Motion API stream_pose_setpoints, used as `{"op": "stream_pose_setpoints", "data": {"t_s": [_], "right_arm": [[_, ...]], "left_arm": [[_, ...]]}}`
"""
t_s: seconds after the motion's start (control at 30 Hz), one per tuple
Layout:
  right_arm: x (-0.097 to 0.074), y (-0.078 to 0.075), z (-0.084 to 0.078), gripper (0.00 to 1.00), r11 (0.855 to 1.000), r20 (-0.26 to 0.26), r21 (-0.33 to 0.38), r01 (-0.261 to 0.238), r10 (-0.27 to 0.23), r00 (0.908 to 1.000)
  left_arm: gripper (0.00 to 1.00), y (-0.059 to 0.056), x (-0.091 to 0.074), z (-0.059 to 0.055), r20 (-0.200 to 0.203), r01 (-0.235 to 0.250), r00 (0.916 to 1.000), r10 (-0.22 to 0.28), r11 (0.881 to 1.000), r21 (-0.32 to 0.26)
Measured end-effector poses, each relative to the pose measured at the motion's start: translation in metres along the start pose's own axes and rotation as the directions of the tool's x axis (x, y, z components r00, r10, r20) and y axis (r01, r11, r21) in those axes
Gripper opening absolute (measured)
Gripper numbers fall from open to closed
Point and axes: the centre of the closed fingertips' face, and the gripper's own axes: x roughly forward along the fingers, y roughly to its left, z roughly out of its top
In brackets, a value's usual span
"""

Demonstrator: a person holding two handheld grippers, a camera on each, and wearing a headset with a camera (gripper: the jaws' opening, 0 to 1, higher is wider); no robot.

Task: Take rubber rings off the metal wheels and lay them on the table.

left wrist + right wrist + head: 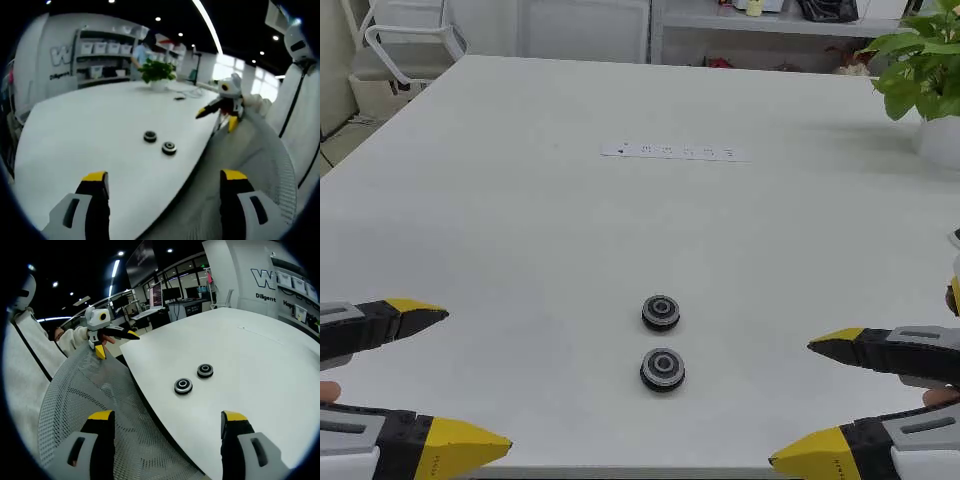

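Wheels: two, flat on their sides, hubs facing up; far wheel [661, 312] just above near wheel [663, 369], lower centre, apart.
Rings [645, 370]: black, one on each wheel.
Table [520, 200]: white; one power strip [675, 152] upper centre.
Room: plant [920, 60] upper right, chair [405, 40] upper left.
Left gripper [440, 378]: lower left, jaws wide apart, empty.
Right gripper [795, 402]: lower right, same.
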Motion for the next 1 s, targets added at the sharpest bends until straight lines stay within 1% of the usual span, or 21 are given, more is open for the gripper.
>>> {"op": "stream_pose_setpoints", "data": {"t_s": [0.23, 0.53, 1.0], "right_arm": [[0.0005, 0.0007, -0.0009, 0.84, 1.0, -0.001, 0.005, 0.0, 0.0, 1.0], [0.0009, 0.0011, -0.0001, 0.84, 1.0, 0.013, 0.021, -0.002, 0.001, 0.9999], [0.0007, 0.0016, 0.0006, 0.84, 1.0, 0.019, 0.021, -0.005, 0.004, 0.9998]], "left_arm": [[0.93, 0.0003, 0.0004, -0.001, 0.0, 0.0, 1.0, 0.0, 1.0, -0.003], [0.93, 0.0004, 0.001, -0.002, -0.004, -0.001, 1.0, 0.001, 1.0, -0.005], [0.92, 0.0, 0.0016, -0.0029, -0.008, -0.002, 1.0, 0.002, 1.0, -0.01]]}}
